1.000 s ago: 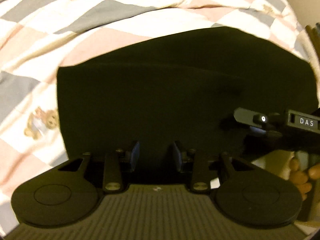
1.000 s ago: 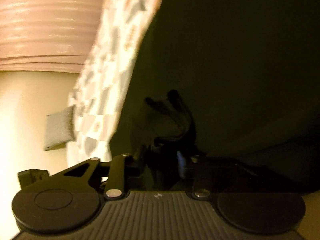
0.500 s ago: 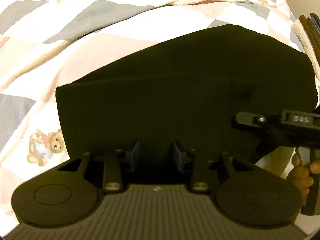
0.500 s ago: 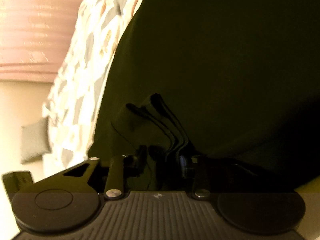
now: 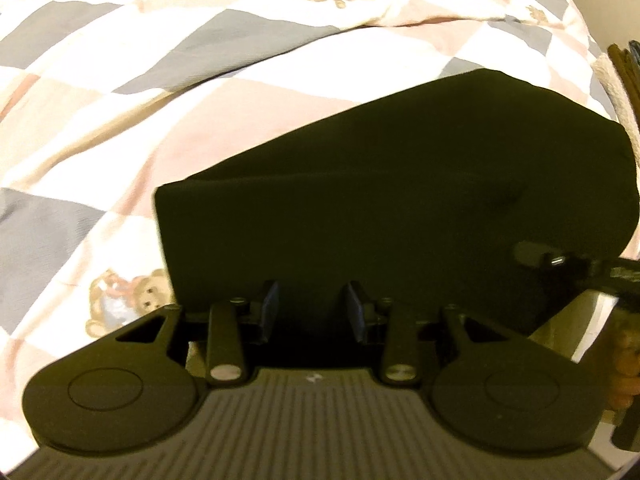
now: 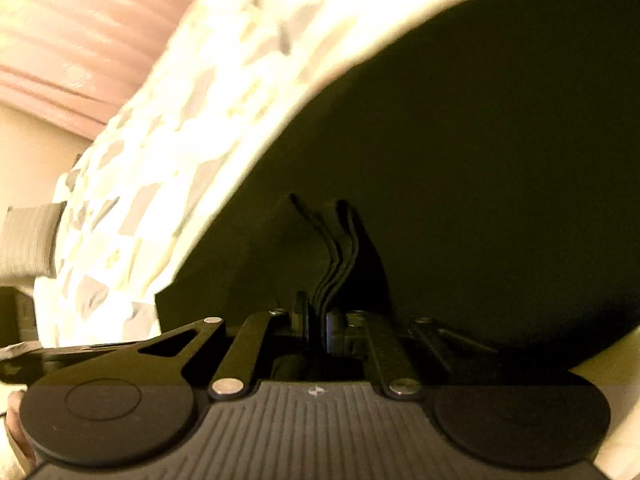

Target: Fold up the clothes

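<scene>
A folded black garment (image 5: 380, 208) lies on the checked quilt (image 5: 160, 80) just ahead of the left gripper (image 5: 312, 312), whose jaws stand apart. The right gripper (image 6: 320, 324) pinches its stacked edges; carrying both corners level should keep the fold square.

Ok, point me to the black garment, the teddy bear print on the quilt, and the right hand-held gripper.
black garment (image 5: 400, 208): left wrist view, middle of the folded top panel.
teddy bear print (image 5: 128, 300): left wrist view, bear's body on the quilt.
right hand-held gripper (image 6: 319, 320): right wrist view, between its fingertips, clamping stacked fabric edges.
</scene>
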### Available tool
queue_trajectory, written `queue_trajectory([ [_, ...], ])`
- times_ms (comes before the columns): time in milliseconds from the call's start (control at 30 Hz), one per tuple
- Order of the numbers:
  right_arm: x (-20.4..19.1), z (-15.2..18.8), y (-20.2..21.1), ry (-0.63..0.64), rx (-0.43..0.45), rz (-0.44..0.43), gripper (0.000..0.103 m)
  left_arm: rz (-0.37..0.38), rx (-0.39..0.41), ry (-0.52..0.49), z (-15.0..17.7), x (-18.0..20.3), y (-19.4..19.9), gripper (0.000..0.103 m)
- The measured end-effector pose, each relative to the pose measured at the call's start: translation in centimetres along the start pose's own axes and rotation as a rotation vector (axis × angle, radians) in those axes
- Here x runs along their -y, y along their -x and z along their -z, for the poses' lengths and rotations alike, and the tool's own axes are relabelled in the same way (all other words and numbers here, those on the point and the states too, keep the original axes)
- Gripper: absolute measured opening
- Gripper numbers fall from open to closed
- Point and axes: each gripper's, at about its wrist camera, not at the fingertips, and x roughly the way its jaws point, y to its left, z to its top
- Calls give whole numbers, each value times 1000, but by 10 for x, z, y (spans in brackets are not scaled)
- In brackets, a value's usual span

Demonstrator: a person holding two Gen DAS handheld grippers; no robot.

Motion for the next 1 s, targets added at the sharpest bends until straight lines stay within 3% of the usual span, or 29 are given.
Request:
queue_trajectory([
  [200,-5,-32,64,165,183,52,6,-8,25,-5,1,25,12,33],
  [367,59,-69,118,158,304,183,6,14,53,-36,-8,81,10,35],
  [467,113,-96,114,85,319,270,6,17,38,-53,-16,122,-5,36],
  [567,181,-110,135,2,311,277,6,4,22,-74,-22,160,-23,36],
  [667,194,-113,142,43,305,252,6,-15,18,-95,-25,184,-33,37],
  [767,199,-101,182,88,312,232,6,-28,10,-100,-28,201,-36,39],
  [1000,222,-97,187,14,313,268,6,-66,11,-95,-30,224,-35,39],
])
